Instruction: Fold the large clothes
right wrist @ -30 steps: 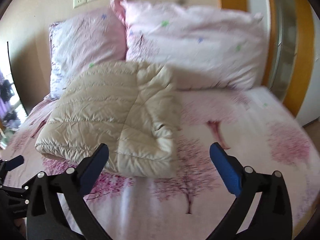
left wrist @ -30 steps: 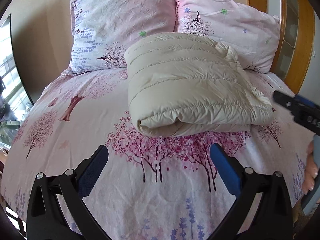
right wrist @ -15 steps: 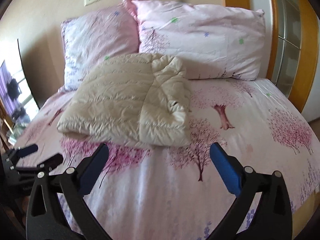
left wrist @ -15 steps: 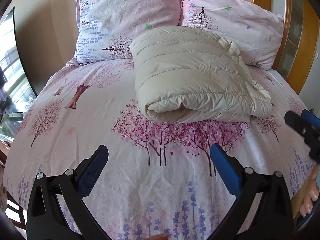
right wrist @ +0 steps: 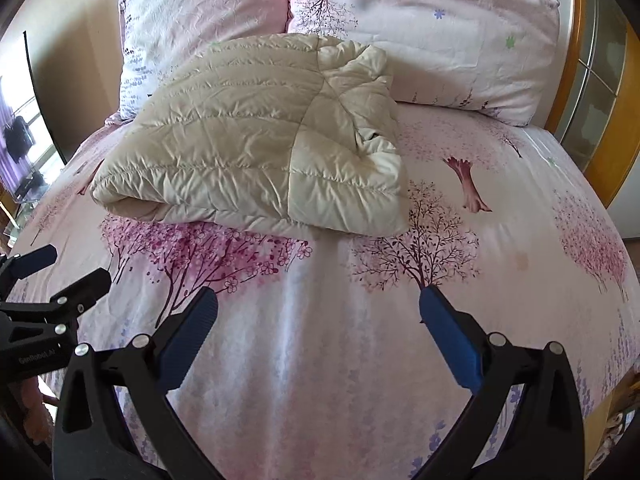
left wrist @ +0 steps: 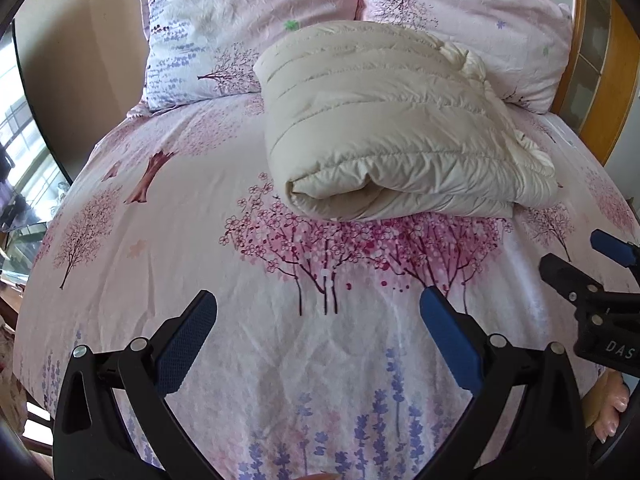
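On the bed (left wrist: 192, 240), near the pillows (right wrist: 420, 28), the jacket (left wrist: 384, 136) lies folded into a compact bundle, so the fold looks finished. Left gripper (left wrist: 318, 334) and right gripper (right wrist: 318, 330) hover level above the near sheet, well apart from it, fingers spread wide, holding nothing.

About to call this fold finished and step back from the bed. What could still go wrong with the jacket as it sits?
1. The folded puffy jacket looks springy; its rolled front edge gapes, so it may loosen, with both the left gripper and the right gripper open and clear of it.
2. The bunched lighter part on its right side lies uneven and might slump.
3. Its far edge seems to lean on the pillows, so it could tilt.
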Motion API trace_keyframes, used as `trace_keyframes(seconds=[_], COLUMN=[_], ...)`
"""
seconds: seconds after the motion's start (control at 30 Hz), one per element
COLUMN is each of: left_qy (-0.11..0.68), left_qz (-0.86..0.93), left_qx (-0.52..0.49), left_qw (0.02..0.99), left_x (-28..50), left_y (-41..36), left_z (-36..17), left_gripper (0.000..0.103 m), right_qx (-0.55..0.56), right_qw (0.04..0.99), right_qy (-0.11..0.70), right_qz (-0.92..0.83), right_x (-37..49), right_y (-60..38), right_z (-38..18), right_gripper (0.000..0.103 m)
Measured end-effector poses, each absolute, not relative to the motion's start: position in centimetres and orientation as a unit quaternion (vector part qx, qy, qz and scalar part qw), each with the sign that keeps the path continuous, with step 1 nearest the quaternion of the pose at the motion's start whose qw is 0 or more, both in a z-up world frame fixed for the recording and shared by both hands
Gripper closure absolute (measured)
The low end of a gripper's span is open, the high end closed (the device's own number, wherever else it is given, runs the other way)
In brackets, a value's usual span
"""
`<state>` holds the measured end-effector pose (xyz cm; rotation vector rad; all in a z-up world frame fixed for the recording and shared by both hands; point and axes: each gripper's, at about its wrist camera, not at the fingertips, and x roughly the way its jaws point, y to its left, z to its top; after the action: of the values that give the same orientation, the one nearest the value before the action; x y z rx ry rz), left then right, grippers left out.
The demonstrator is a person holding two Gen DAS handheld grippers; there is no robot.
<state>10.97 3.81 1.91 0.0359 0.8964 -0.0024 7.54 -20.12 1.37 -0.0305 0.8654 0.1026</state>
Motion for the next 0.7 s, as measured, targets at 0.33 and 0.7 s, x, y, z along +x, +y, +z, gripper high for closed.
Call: trace_keyframes(seconds=[0.33, 0.7], left_qy=[0.440, 0.442], left_qz=[0.000, -0.003], left_qx=[0.005, 0.005], left_qw=[0.898, 0.897], left_x=[11.28, 11.37], left_y=[4.57, 4.50], left_z=[1.65, 1.41], left_gripper=[0.001, 0.001], right_qx=[-0.018, -0.015], right_qw=[0.904, 0.902], right_qy=[0.423, 0.427], right_qz=[0.052, 0.055], right_x=[7.65, 7.88], right_y=[-20.16, -20.14], right_z=[1.18, 0.93], right_gripper=[0.002, 0.002])
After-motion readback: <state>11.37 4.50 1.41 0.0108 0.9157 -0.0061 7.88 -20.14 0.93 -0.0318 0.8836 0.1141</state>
